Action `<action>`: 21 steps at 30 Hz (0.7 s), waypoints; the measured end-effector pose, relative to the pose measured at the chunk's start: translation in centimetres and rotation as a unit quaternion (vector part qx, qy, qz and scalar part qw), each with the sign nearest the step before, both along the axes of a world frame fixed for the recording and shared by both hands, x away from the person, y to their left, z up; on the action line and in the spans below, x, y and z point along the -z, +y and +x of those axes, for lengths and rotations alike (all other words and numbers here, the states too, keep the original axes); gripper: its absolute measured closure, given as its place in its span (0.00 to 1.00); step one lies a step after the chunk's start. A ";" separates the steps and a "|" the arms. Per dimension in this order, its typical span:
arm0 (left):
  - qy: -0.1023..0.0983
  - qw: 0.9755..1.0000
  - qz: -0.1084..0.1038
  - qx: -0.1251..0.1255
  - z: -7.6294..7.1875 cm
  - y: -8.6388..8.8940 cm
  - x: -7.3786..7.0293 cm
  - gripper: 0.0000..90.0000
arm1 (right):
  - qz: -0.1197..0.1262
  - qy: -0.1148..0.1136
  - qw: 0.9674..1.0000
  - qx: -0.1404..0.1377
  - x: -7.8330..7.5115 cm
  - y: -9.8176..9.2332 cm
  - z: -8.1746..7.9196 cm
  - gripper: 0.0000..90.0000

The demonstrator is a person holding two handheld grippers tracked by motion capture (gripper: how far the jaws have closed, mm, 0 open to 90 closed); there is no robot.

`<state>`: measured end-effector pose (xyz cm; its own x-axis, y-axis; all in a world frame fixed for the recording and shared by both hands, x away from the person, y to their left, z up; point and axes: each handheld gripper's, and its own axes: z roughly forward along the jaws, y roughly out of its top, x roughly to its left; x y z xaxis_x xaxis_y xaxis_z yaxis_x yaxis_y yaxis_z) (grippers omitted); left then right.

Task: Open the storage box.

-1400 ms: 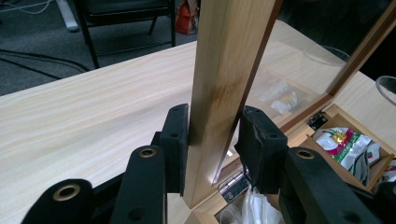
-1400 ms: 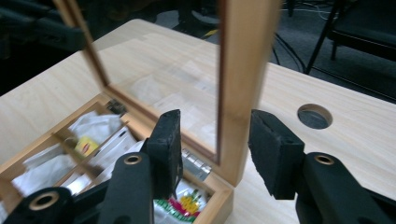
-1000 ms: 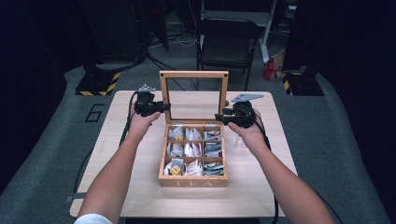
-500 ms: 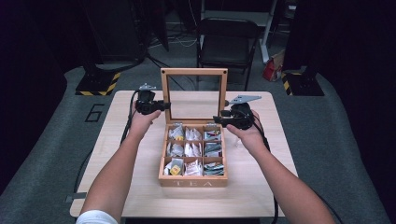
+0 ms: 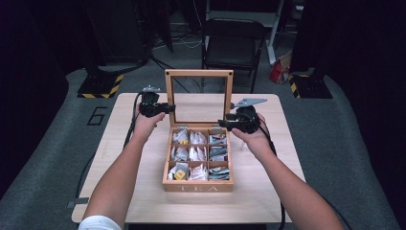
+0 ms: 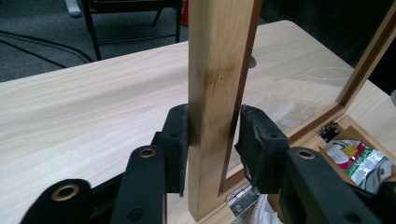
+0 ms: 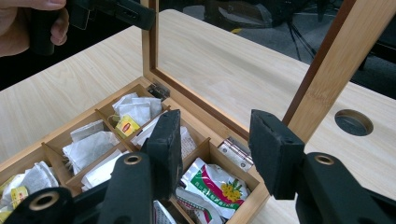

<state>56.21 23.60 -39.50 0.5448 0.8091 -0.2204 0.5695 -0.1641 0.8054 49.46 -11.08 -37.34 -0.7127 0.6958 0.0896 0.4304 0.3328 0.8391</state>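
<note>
I see a pale, light-grained wooden bench [image 5: 143, 201] under a honey-coloured tea box [image 5: 197, 186] with dark brown inner edges on its lid frame [image 6: 219, 70], which stands between my left gripper's [image 6: 212, 140] black fingers [image 6: 176, 140]. Below my right gripper's [image 7: 219, 144] black fingers [image 7: 166, 149] lie white sachets [image 7: 133, 112], one with a yellow-and-red tag, and a white packet [image 7: 217, 184] printed green, pink and yellow.

Left gripper [image 6: 212, 140] black padded jaws clamped on upright pale wooden lid frame post [image 6: 217, 93], brass hinge [image 6: 240, 201] below, light wood table [image 6: 93, 102] behind, green-white tea sachet [image 6: 359, 156] at right edge
</note>
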 end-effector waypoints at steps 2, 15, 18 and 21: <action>0.002 1.000 -0.001 0.001 0.0 0.0 0.0 0.68 | 0.001 0.001 1.000 0.000 0.0 0.0 0.0 0.59; 0.008 1.000 0.004 0.000 -2.0 1.5 -0.7 0.63 | -0.001 0.001 1.000 -0.022 0.0 0.9 -1.4 0.52; -0.002 1.000 0.006 0.005 -2.7 1.6 -1.1 0.63 | -0.002 -0.003 1.000 -0.028 0.0 1.3 -2.1 0.52; -0.005 1.000 0.007 0.014 -3.4 1.5 -1.4 0.62 | -0.006 -0.006 0.999 -0.038 0.0 1.7 -2.7 0.51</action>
